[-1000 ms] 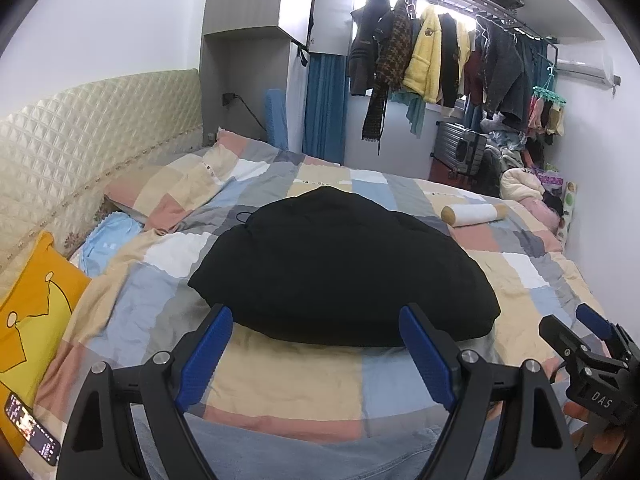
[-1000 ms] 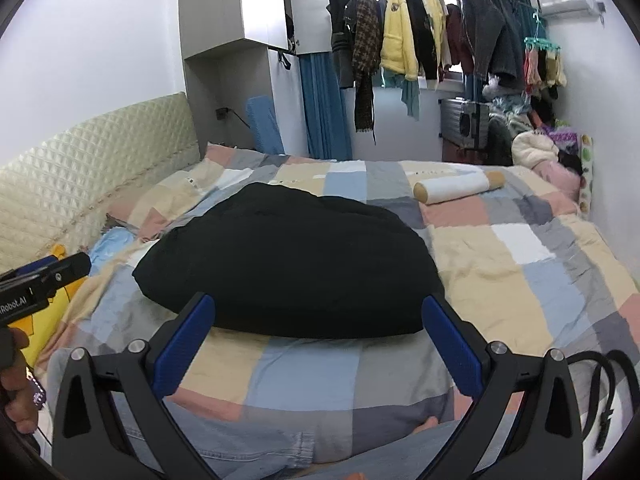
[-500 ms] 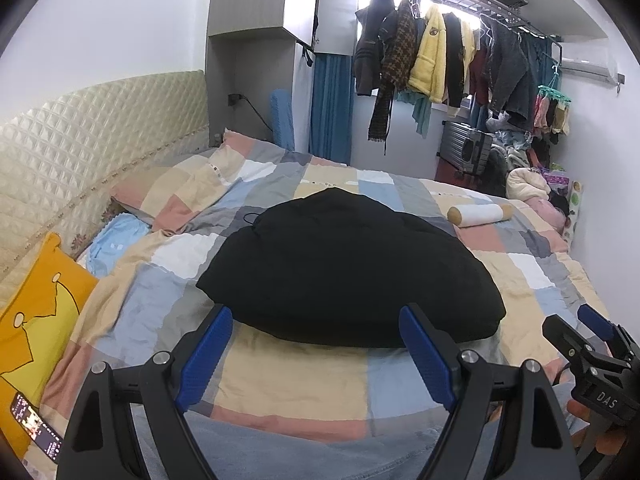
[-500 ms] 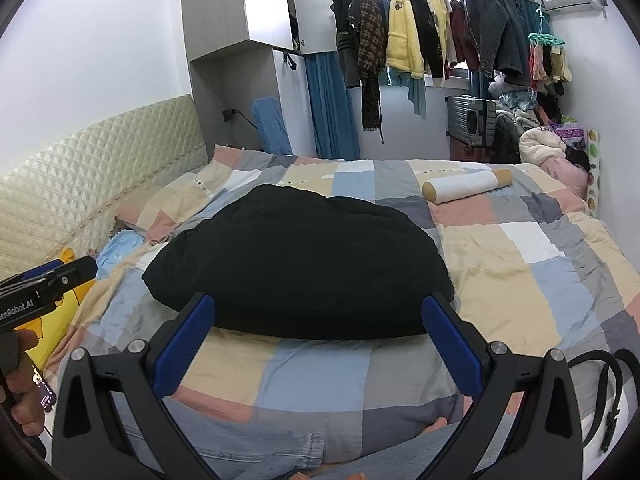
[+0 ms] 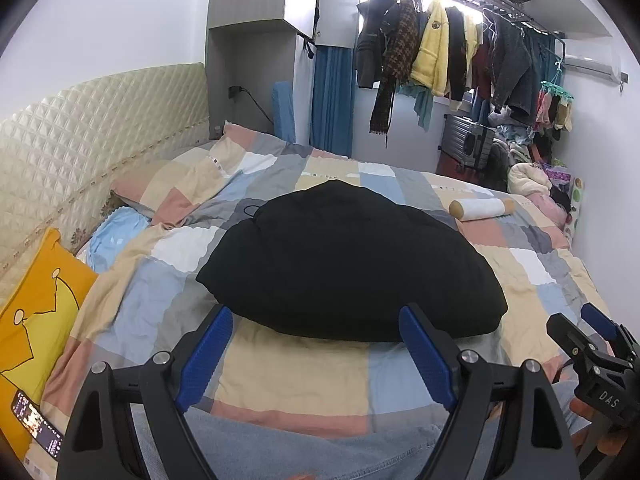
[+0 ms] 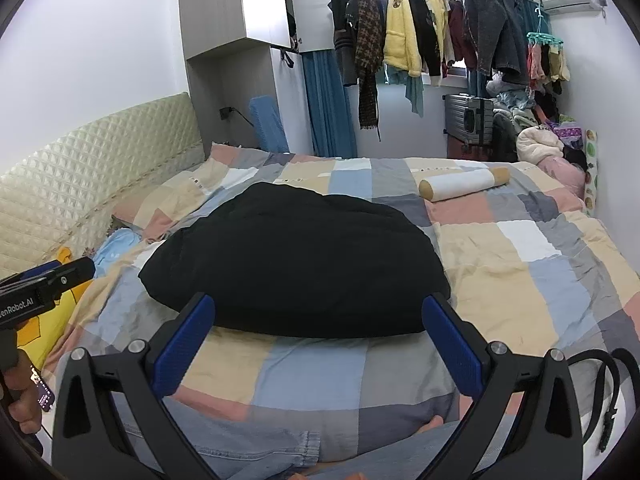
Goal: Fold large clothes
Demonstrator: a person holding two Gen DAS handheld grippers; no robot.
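Note:
A large black garment (image 5: 352, 264) lies folded in a rounded heap on the checked bedspread (image 5: 304, 380); it also shows in the right wrist view (image 6: 296, 260). My left gripper (image 5: 316, 354) is open and empty, held just short of the heap's near edge. My right gripper (image 6: 320, 344) is open and empty, also just short of the near edge. Each gripper shows at the edge of the other's view, the right one (image 5: 596, 364) and the left one (image 6: 44, 284).
A yellow pillow (image 5: 36, 312) and a phone (image 5: 36, 430) lie at the left. A white bolster (image 6: 464, 184) lies at the far right of the bed. A black belt (image 6: 604, 392) lies near right. Hanging clothes (image 6: 420, 32) and a suitcase (image 6: 468, 124) stand behind. Denim legs (image 6: 256, 436) are below.
Both grippers have tilted up slightly, so the garment and bed sit a little lower in the views. Nothing on the bed has moved and both grippers stay open.

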